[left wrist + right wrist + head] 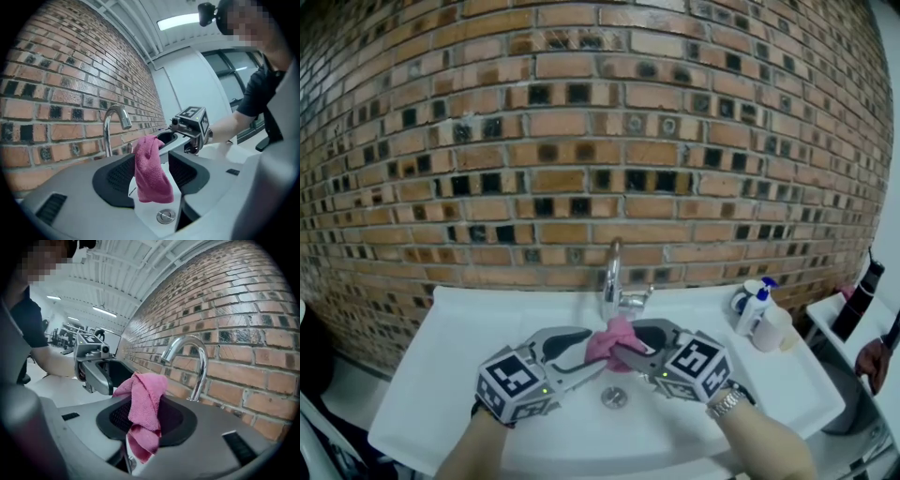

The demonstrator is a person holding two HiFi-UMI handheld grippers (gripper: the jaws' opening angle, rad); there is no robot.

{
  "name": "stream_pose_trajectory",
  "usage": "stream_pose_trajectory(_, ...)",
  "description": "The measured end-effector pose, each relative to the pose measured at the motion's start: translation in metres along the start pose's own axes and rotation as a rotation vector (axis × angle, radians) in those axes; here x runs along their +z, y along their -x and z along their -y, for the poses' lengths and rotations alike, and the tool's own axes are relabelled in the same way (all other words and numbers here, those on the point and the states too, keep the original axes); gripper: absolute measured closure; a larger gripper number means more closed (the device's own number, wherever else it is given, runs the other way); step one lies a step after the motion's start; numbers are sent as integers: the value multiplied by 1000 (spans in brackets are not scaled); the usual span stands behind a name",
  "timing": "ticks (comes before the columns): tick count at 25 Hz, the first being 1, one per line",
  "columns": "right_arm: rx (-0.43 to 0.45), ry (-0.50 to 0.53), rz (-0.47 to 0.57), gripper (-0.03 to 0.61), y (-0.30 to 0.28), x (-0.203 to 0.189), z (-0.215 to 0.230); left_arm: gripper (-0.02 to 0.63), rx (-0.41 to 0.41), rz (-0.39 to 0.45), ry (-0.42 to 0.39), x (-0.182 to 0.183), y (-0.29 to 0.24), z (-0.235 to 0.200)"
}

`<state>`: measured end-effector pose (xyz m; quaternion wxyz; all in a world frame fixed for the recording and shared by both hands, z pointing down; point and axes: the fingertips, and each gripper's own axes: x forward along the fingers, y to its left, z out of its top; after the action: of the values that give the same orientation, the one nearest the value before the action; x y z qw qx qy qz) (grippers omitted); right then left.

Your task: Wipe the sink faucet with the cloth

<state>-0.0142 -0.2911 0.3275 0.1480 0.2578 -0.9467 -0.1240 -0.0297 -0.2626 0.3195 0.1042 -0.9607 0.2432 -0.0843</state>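
- While we lean over the white sink (pixel 431 375), our two hand-held grippers meet tip to tip in front of the faucet (pixel 612 277), with the pink cloth (pixel 614 339) bunched between them.
- Our right gripper (pixel 628 343) is clamped on the cloth. In the right gripper view the fabric fills the gap between both dark pads, with one fold poking up above them and the tail hanging below.
- Our left gripper (pixel 596 352) has its jaws apart on either side of the same cloth. In the left gripper view the cloth hangs down between the pads, and a sliver of white basin shows beside its lower left edge. The pads do not appear to press it.
- The cloth hangs just in front of the faucet's base and above the round metal drain (pixel 614 397). We cannot tell whether it touches the metal of the faucet.
- The faucet, a curved chrome spout, stands upright at the back edge of the sink, against a brick wall (pixel 581 122) of orange and dark blocks.
- At the sink's right rear corner, white bottles (pixel 757 305), one with a blue cap, stand just beside a pale cup (pixel 773 330), well apart from the cloth.
- Further right, off the sink, a black bottle (pixel 862 289) stands upright on a separate white surface.
- A metal wristwatch (pixel 727 403) shows on our right wrist, just behind the marker cube of the right gripper.
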Motion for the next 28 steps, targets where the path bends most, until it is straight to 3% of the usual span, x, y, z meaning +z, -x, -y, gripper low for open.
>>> stream_pose_trajectory(9,278,-21,55,454,27,23,-43,356,-195,73,102,12,3,28)
stream_pose_trajectory(16,465,-95,103,454,43,35,-62,354,-360,126,184,27,7,54)
stream_pose_trajectory(28,561,-293,155,454,48,43,-63,382,-411,174,210,36,14,58)
